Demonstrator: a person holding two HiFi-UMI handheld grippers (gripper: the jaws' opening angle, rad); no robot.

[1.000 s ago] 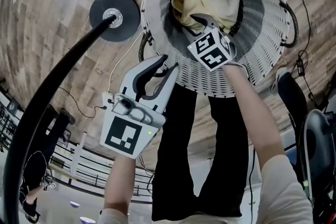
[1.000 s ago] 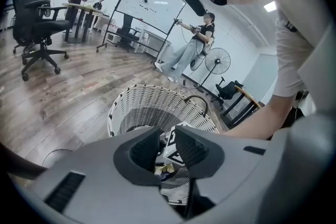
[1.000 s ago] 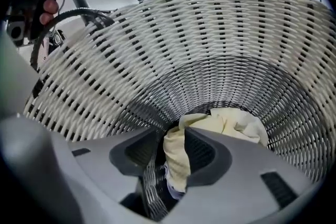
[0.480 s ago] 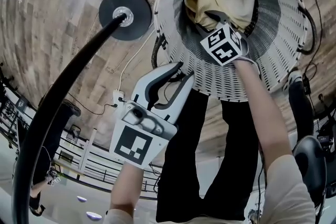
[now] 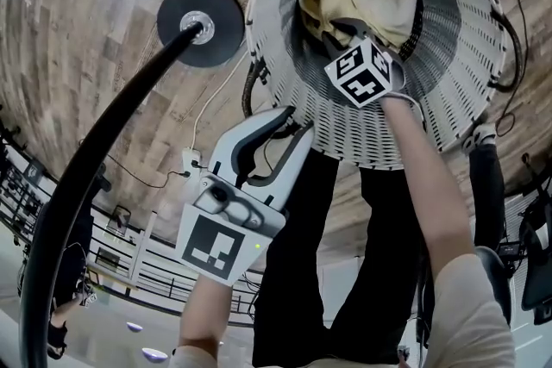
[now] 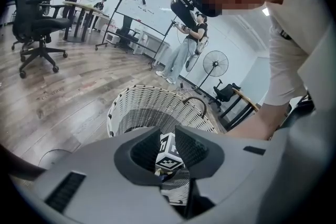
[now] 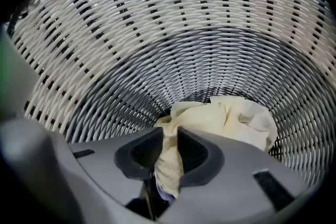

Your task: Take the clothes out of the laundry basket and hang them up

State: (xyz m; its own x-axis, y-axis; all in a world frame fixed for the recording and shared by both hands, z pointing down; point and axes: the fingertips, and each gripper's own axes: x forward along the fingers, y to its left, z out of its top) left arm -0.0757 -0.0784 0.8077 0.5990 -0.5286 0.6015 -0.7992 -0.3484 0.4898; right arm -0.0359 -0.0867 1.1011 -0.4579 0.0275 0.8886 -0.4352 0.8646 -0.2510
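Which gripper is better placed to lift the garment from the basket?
Right. The right gripper is inside the laundry basket, jaws just closed onto the cream garment; the left gripper hangs outside, open and empty.

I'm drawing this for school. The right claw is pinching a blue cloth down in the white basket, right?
Not blue. The cloth is pale yellow, as the right gripper view shows. The right claw has just been closing on it down in the white basket.

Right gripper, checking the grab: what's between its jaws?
Right gripper view: a fold of yellow cloth, on which the right gripper has just been closing.
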